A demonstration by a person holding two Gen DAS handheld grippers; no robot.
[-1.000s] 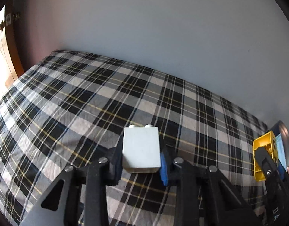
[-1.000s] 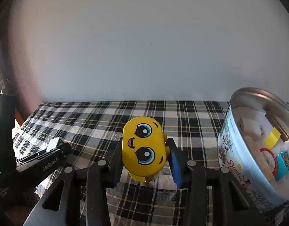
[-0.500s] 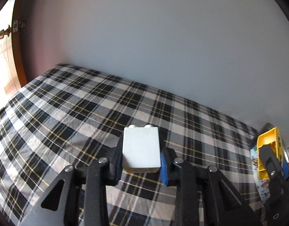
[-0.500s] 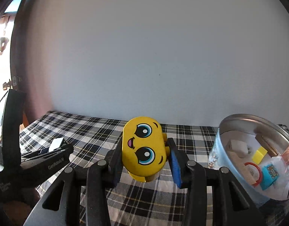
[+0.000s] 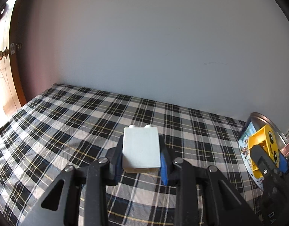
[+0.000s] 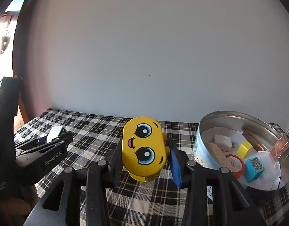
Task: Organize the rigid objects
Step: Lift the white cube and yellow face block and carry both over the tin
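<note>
Left wrist view: left gripper (image 5: 141, 162) fills bottom centre of frame, pointing slightly down over the plaid cloth (image 5: 69, 131). Jaws narrow, clamped on a white block (image 5: 141, 150); blue pads press both sides of it. Block held clear of the cloth, two studs facing away toward the wall (image 5: 144, 47). At lower right edge of frame, right gripper (image 5: 266, 162) seen side-on w/ a yellow face block (image 5: 264, 146) in it, in front of the tin (image 5: 246, 137).

Right wrist view: right gripper (image 6: 144, 156) bottom centre, also angled a bit down. Jaws partway closed, gripping the yellow face block (image 6: 142, 148) by its sides; cartoon face turned up toward the camera, tilted clockwise, block off the cloth. Right blue pad (image 6: 175, 162) touches the studded side of the block. Round tin (image 6: 200, 146) at lower right of frame, standing on the cloth, open top; inside: white block (image 6: 222, 140), small yellow block (image 6: 244, 147), blue teddy block (image 6: 254, 166), red ring (image 6: 236, 163), wooden pieces, white paper. Left gripper (image 6: 56, 137) at left edge mid-frame, w/ the white block at its tips, well apart from the tin. Door w/ brass knob (image 5: 2, 55) at far left of left wrist view.
</note>
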